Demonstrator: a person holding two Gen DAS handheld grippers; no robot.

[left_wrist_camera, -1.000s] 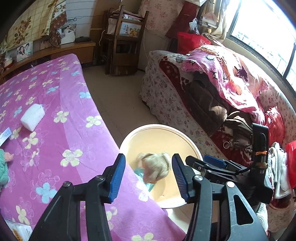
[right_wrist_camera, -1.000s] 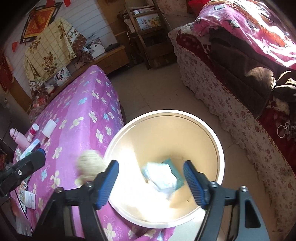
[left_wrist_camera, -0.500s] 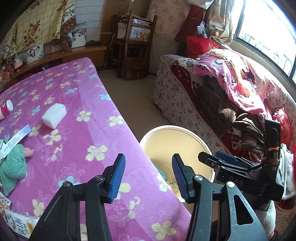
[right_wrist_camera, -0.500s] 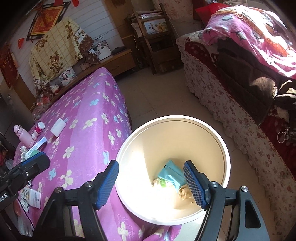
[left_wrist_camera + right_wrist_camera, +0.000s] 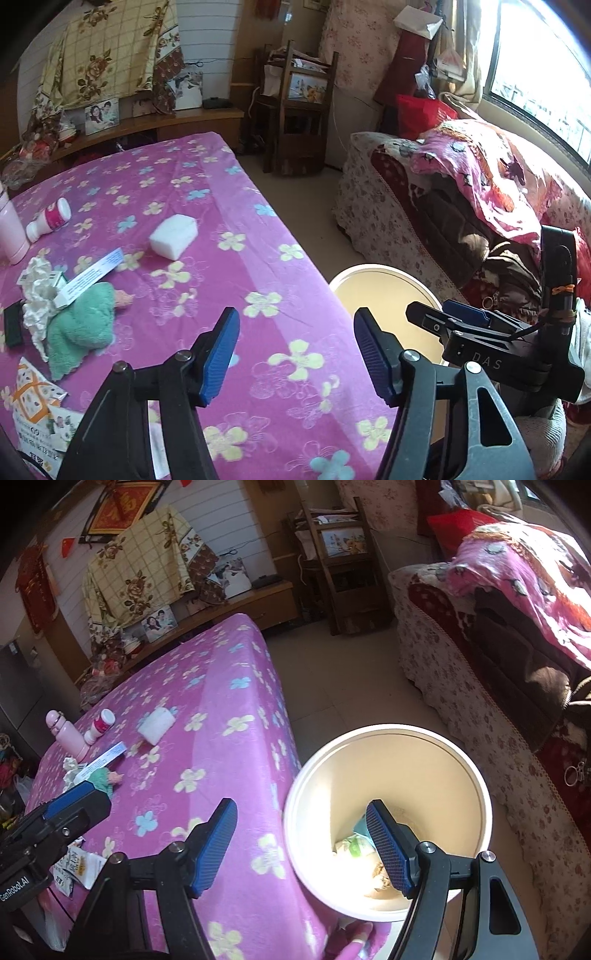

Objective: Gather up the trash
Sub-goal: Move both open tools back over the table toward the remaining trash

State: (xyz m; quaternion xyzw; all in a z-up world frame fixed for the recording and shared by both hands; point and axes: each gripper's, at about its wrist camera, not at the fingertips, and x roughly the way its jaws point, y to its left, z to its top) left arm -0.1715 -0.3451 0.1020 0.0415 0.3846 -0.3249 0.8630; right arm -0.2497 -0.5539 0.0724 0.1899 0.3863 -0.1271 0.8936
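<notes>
Hovering over purple floral worktop point(image 5: 258, 258), left gripper point(image 5: 295, 354) wide apart, empty. Right gripper point(image 5: 301, 845) likewise wide, empty, above rim of cream bin point(image 5: 476, 786) beside worktop; trash point(image 5: 354, 845) at bin bottom. Farther on worktop: crumpled tissue point(image 5: 37, 295), green cloth point(image 5: 81, 325), white block point(image 5: 173, 236), pink-white bottle point(image 5: 48, 219).

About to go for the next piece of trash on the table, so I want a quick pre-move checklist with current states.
1. Left gripper open, nothing held: ok.
2. Right gripper open, nothing held: ok.
3. Bin upright beside the table, trash inside: ok.
4. Crumpled tissue in view: ok.
5. Tissue free to lift: not ok, a paper strip lies across it.
6. Green cloth is trash: cannot tell.
</notes>
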